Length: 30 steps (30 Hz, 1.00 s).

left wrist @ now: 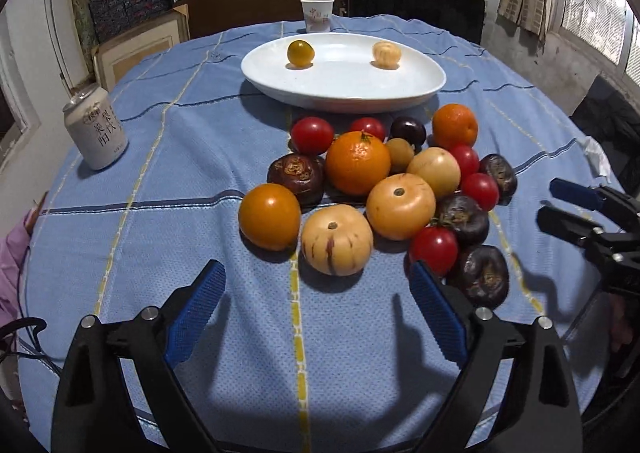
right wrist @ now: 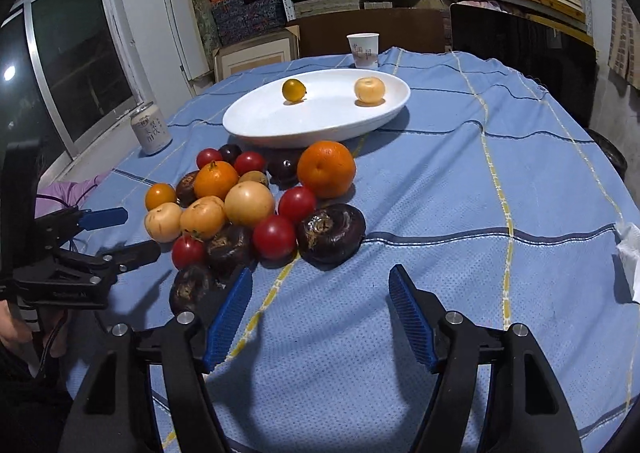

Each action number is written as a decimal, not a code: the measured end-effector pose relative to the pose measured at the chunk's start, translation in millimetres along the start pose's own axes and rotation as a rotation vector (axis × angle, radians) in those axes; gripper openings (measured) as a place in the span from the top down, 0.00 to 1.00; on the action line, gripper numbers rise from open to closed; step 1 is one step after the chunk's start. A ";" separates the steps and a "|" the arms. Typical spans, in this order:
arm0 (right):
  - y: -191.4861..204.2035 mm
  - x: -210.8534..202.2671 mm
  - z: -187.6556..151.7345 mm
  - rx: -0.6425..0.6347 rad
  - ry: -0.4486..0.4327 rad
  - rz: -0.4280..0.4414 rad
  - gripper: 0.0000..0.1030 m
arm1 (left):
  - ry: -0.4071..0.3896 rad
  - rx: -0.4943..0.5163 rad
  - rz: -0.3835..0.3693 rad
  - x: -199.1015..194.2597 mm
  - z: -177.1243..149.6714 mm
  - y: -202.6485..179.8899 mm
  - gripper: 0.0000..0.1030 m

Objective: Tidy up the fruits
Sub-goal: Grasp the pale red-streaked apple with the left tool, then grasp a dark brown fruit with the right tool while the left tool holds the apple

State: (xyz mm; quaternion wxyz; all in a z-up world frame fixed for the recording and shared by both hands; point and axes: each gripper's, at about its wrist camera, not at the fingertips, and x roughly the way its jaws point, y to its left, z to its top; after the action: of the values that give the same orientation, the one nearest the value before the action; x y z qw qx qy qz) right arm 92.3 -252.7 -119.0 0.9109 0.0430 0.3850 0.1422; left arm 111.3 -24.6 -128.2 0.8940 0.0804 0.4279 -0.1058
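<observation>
left wrist view: my left tool (left wrist: 316, 317) gapes wide and empty, angled down at the desk (left wrist: 168, 253) low in the frame, the pale striped fruit (left wrist: 337, 240) just beyond its tips in the fruit pile (left wrist: 376, 189) at centre. i judge it light, smooth, bruisable, best pinched across its widest part. right tool (right wrist: 320, 313) stands half open, empty, below the pile; white plate (left wrist: 344, 93) sits above.
</observation>
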 end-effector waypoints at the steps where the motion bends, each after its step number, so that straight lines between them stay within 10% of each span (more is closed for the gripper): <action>1: -0.3 -0.1 0.2 0.000 -0.004 0.015 0.31 | 0.001 -0.005 -0.001 1.0 1.2 0.5 0.12; 10: -6.4 0.2 0.3 0.032 -0.004 0.047 0.31 | 0.049 0.004 0.022 20.7 14.6 -5.4 0.36; 13: -5.1 -0.3 -0.3 0.030 -0.004 0.049 0.31 | 0.058 0.005 -0.020 25.1 16.7 -6.1 0.59; 30: 0.0 18.6 8.0 0.023 0.121 -0.091 0.31 | -0.122 -0.121 -0.101 -8.1 13.7 15.5 0.63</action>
State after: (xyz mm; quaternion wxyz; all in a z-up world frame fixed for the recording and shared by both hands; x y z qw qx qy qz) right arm 110.4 -247.0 -126.2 0.8909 0.0271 0.4426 0.0985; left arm 120.6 -11.9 -112.5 0.9152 -0.0020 0.3816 -0.1294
